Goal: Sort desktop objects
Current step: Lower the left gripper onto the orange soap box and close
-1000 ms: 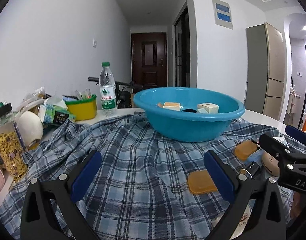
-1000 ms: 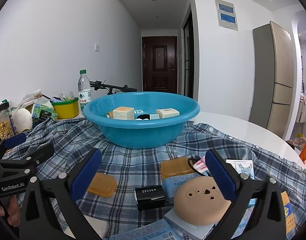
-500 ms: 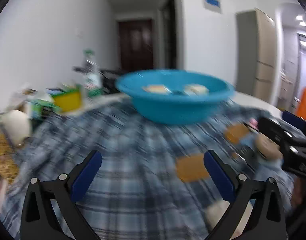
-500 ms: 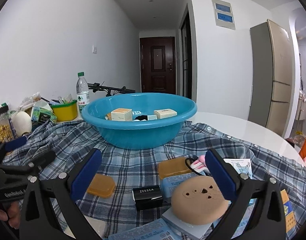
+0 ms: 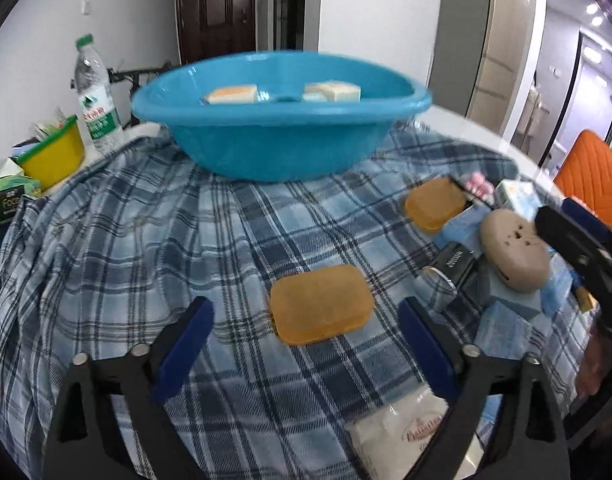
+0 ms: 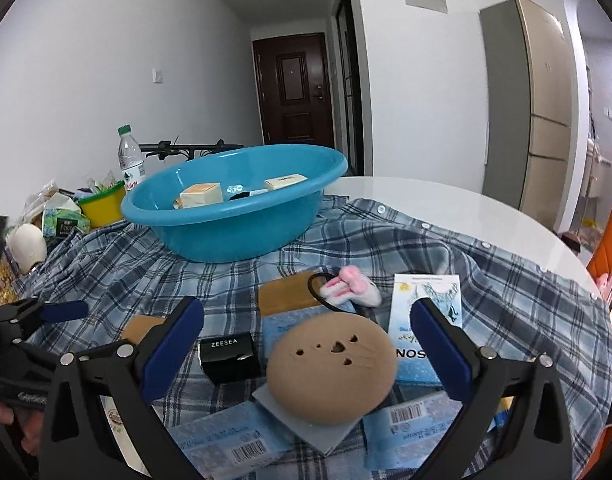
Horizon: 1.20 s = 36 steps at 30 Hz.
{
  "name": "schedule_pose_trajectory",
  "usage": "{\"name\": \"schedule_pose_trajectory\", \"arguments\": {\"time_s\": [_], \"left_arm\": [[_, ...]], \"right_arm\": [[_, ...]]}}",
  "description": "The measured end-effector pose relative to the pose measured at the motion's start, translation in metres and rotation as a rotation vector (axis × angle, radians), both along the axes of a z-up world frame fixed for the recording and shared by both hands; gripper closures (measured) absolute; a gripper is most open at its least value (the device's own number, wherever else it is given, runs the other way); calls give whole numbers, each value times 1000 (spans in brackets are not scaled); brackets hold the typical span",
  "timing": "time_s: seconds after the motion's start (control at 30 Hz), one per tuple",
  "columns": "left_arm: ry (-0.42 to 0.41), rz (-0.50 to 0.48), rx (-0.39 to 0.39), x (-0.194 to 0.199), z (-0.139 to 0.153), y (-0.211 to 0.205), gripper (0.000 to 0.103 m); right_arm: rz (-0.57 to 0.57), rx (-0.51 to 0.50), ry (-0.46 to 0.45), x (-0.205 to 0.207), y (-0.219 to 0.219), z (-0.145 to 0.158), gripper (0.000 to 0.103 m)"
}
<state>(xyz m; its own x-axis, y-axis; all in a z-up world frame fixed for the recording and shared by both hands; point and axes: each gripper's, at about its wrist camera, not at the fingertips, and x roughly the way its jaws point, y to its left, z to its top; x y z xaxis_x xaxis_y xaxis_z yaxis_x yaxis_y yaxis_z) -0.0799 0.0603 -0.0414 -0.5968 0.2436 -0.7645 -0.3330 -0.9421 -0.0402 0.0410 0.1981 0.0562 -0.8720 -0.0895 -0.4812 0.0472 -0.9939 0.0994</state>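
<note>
On a plaid-draped surface (image 5: 126,240), sorting is barely under way: two small boxes (image 6: 200,195) sit in the blue basin (image 5: 282,128) at twelve o'clock, while most clutter waits. Left tongs (image 5: 306,344) gape, released, over an orange soap case (image 5: 320,309); right tongs (image 6: 306,344), equally spread and empty, frame a tan round case (image 6: 332,364) and black ZEESEA box (image 6: 228,356).
</note>
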Motion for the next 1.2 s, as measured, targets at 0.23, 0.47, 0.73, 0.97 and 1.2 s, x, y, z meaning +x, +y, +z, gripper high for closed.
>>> {"name": "schedule_pose_trajectory", "arguments": {"time_s": [0.23, 0.47, 0.73, 0.97, 1.2], "left_arm": [[-77, -5, -63, -23, -26, 16, 18], [-69, -11, -56, -18, -20, 13, 35], [12, -56, -68, 28, 7, -11, 39], [0, -37, -79, 46, 6, -27, 39], [-45, -44, -101, 43, -14, -28, 39]], "right_arm": [[25, 3, -16, 0, 2, -2, 0], [22, 25, -20, 2, 5, -3, 0], [98, 43, -31, 11, -3, -3, 0], [66, 61, -57, 1, -1, -4, 0], [31, 143, -152, -19, 0, -13, 0]]}}
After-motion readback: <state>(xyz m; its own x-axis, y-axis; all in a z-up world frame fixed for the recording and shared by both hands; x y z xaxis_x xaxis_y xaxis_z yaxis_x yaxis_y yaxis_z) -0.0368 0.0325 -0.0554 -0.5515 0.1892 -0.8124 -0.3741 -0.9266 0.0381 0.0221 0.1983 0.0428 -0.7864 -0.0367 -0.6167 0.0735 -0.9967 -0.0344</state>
